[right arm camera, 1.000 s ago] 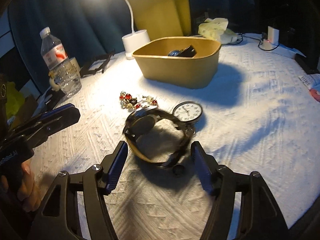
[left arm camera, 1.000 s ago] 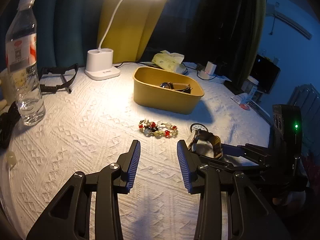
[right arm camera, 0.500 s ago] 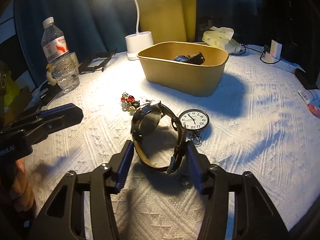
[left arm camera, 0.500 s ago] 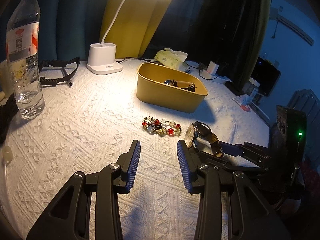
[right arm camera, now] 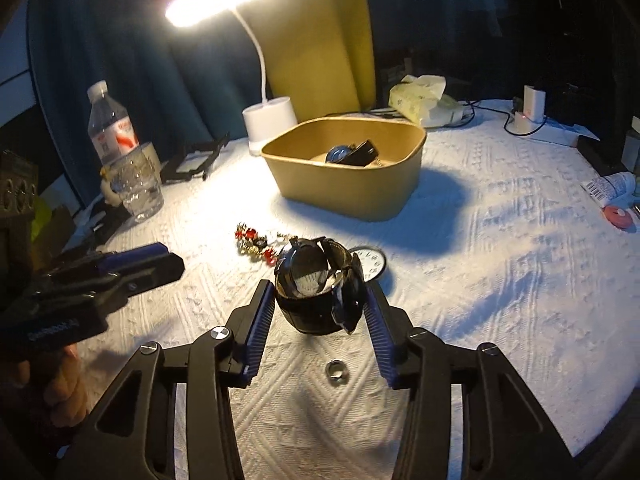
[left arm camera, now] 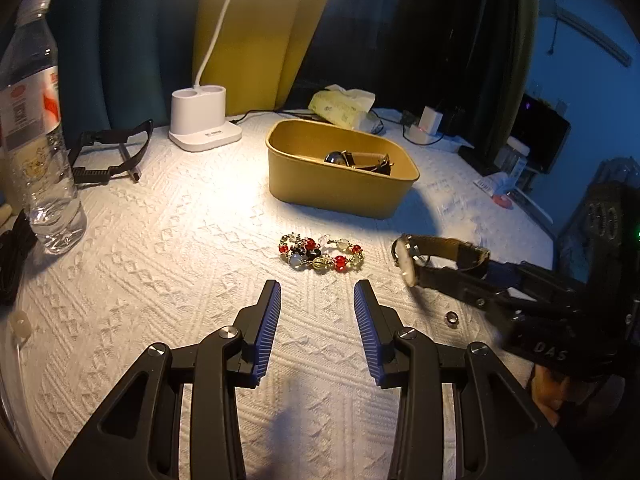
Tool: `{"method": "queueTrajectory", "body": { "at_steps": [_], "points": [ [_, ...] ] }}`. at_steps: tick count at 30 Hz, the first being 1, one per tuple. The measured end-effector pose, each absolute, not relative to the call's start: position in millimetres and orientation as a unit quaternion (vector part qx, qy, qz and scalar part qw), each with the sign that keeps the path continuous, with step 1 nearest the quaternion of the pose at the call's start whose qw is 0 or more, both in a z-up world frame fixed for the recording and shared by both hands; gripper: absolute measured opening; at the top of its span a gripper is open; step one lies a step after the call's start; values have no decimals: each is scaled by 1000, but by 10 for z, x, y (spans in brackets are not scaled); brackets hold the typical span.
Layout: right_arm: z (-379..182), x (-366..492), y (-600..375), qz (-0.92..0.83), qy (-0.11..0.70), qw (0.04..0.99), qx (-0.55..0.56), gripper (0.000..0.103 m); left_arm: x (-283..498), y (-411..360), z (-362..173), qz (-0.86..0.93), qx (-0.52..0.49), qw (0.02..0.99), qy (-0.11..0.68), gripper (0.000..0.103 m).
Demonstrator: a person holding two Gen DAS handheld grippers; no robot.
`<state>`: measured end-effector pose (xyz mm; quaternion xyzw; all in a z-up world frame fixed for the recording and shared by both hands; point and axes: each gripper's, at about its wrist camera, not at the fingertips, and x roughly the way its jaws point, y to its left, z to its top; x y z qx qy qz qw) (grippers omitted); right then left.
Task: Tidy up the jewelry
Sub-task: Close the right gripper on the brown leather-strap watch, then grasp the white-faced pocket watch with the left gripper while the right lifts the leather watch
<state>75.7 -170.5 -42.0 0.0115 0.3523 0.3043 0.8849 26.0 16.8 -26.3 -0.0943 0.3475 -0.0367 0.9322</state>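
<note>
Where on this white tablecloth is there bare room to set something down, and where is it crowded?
Bare cloth stretches right of the yellow bin and the pocket watch. Another free patch lies between the water bottle and the beaded bracelet. It is crowded around the bracelet, the small ring and the right gripper.

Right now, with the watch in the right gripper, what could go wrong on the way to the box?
The right gripper pinches only the wristwatch strap loop, so the watch could twist or slip. The pocket watch and small ring lie right beneath; a drop could strike them. The box already holds a watch.
</note>
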Motion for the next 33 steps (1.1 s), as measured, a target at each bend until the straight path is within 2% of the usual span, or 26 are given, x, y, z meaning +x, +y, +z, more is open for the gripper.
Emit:
{"method": "queueTrajectory", "body": {
  "at_steps": [10,11,12,13,22,27,28,30,31,33],
  "points": [
    [-241,895,-2004,297,329,896,39,44,474,-70,-210,-43,-68,929,361,40],
    [-225,915,-2041,297,326,896,43,31,498,-103,-204,-44,-66,929,362,40],
    [-213,933,-2069,298,326,896,46,13,526,-145,-195,-47,-63,928,363,40],
    [-202,970,-2131,282,326,901,52,10,545,-177,-190,-49,-60,928,364,40],
    [-379,1191,-2343,279,365,886,64,10,809,-507,-255,-66,-33,919,387,40],
    [-382,1216,-2384,322,366,869,87,12,814,-544,-194,-64,-27,922,382,40],
    [-367,1206,-2364,328,364,868,84,17,811,-537,-179,-62,-27,923,380,40],
    [-356,1192,-2291,340,366,862,80,34,799,-507,-155,-57,-30,925,376,40],
    [-359,1187,-2259,346,369,859,80,46,793,-484,-146,-53,-33,925,374,40],
    [-365,1164,-2180,361,373,851,81,50,789,-450,-139,-48,-38,926,373,40]
  ]
}}
